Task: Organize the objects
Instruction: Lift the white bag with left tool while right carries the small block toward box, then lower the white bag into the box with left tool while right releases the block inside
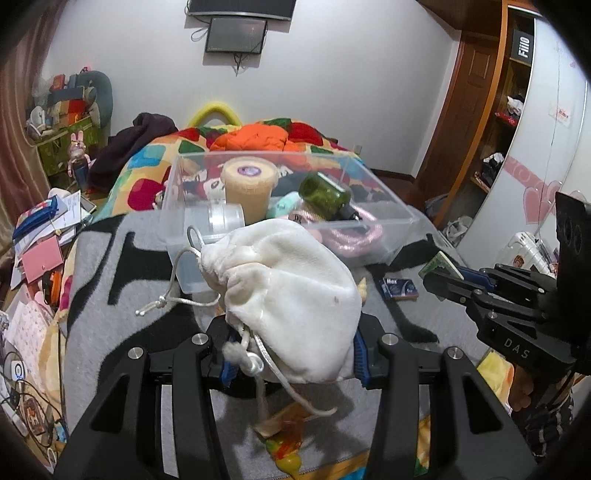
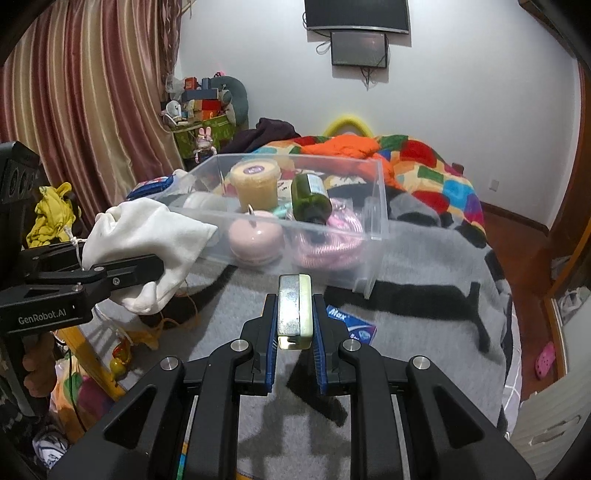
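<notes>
Left gripper (image 1: 291, 354) grips a white pouch (image 1: 291, 280) above the grey blanket (image 2: 424, 258) – right gripper (image 2: 294, 317) clamps a small flat box (image 2: 294, 306). Both held near the clear bin (image 2: 376, 199), approx. mid-carry; next: lift over rim, drop in.

Left gripper (image 1: 291, 350) fingertips are hidden behind the white drawstring pouch (image 1: 291, 280); pouch contents are not seen. Near wall of the clear plastic bin (image 1: 388, 206) is partly covered by the pouch in the left wrist view. Neck of the green bottle (image 2: 308, 201) is lost behind the bin wall. Print on the small flat box (image 2: 293, 310) clamped in the right gripper (image 2: 294, 314) is too small to be read. Blue packet (image 2: 351, 325) is half covered by a gripper finger (image 2: 321, 332). Upper wall screen (image 1: 242, 9) is cut off by the top edge
</notes>
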